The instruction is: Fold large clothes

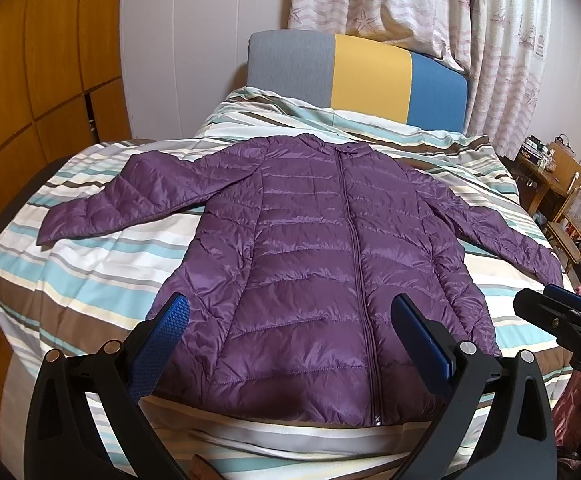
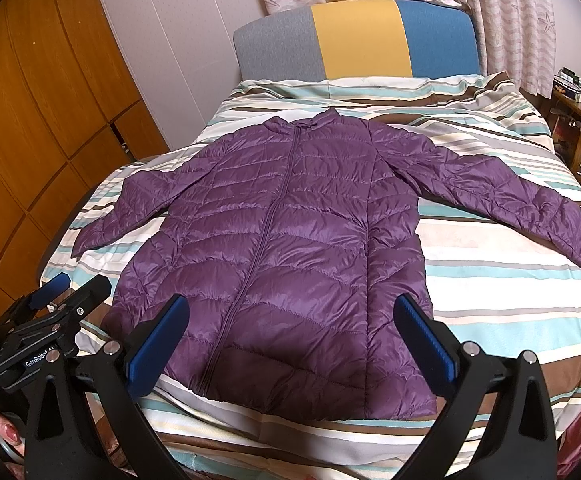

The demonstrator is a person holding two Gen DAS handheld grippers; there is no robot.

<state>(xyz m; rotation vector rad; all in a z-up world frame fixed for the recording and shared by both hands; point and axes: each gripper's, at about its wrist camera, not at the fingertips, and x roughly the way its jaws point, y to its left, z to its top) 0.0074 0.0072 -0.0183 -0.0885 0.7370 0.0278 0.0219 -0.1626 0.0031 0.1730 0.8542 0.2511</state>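
My jacket (image 1: 314, 264) lies flat and zipped on the bed (image 1: 90, 280), sleeves spread, nothing folded yet. Both tools hover at the hem, left gripper (image 1: 290, 320) and right gripper (image 2: 290, 320) spread wide, empty. Next, I think: pinch a sleeve (puffy, slippery). Only the right view shows the right cuff (image 2: 570, 240) whole.

Purple quilted jacket (image 1: 310, 264) lies flat, zipped, sleeves spread, on the striped bedspread (image 1: 90, 280). Left gripper (image 1: 290, 316) hovers above its hem, jaws wide apart. Right gripper (image 1: 558, 300) visible alongside.
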